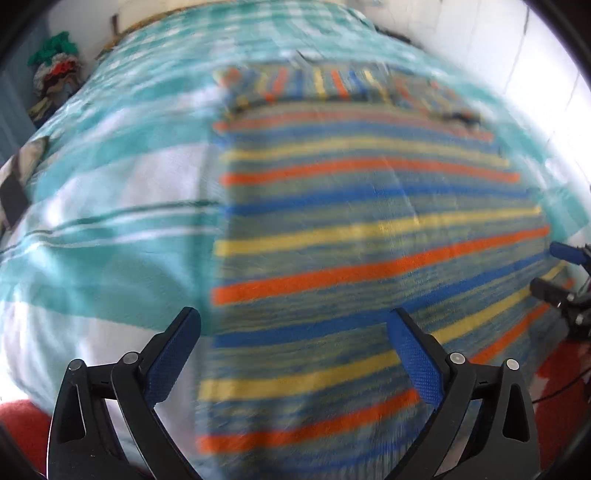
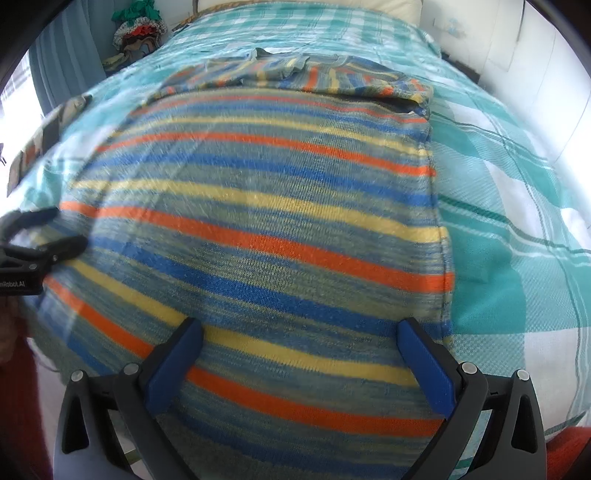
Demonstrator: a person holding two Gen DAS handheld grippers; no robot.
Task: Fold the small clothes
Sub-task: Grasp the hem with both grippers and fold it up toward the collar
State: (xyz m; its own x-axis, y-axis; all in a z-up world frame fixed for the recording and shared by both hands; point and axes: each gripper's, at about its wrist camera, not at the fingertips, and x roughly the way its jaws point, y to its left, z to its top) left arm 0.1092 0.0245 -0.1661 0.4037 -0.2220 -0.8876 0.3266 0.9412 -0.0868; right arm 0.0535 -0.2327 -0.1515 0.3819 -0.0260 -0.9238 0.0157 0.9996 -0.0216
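Note:
A striped knit garment (image 1: 369, 229) (image 2: 258, 229) in orange, blue, yellow and grey-green lies flat on the bed, its sleeves folded across the far end. My left gripper (image 1: 295, 325) hovers open over the garment's near left edge, nothing between its blue pads. My right gripper (image 2: 301, 332) is open too, above the near right part of the garment. Each gripper shows in the other's view: the right one (image 1: 561, 273) at the far right edge, the left one (image 2: 40, 236) at the far left edge, both with jaws apart.
The bed cover (image 1: 110, 229) (image 2: 517, 221) is teal-and-white checked. A heap of clothes (image 1: 55, 70) (image 2: 138, 26) sits beyond the bed's far left corner. A dark patterned item (image 1: 18, 181) lies at the left edge. White wall (image 2: 498, 37) runs along the right.

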